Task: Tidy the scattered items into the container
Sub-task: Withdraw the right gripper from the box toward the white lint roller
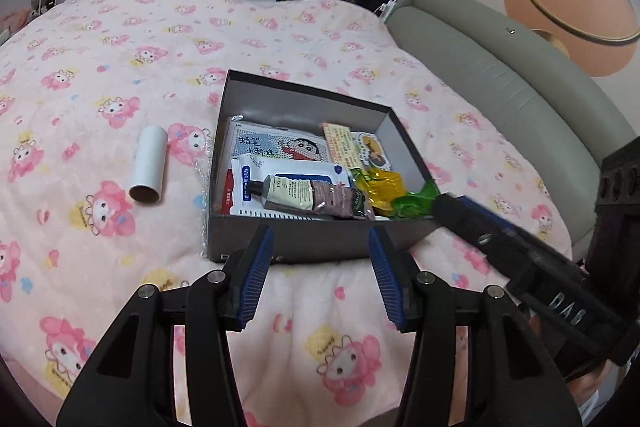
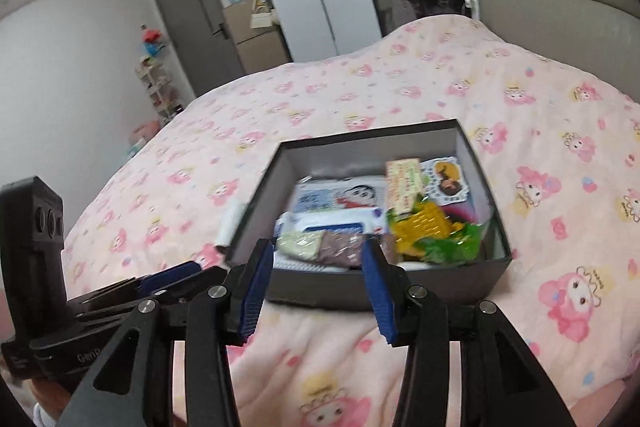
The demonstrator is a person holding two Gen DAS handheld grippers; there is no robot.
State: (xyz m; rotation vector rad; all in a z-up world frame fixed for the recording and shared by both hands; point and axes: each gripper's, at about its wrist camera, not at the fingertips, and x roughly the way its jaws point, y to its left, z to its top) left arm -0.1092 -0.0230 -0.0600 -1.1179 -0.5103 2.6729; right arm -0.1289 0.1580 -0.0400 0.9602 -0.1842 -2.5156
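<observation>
While both grippers hang over the pink blanket (image 1: 100,75), neither holds anything. Left gripper (image 1: 320,239): jaws spread, empty, just short of the box (image 1: 320,239) near wall. Right gripper (image 2: 316,255): jaws likewise apart, nothing between them. Box sits on the blanket, open-topped, holding a hand cream tube (image 1: 308,197), a wipes pack (image 1: 280,175), a cartoon packet (image 1: 276,143) and yellow and green wrappers (image 1: 384,187). White cardboard tube (image 1: 149,165) lies on the blanket left of the box, apart from it. Clear plastic, possibly bubble wrap (image 1: 202,173), lies against the box's left side.
</observation>
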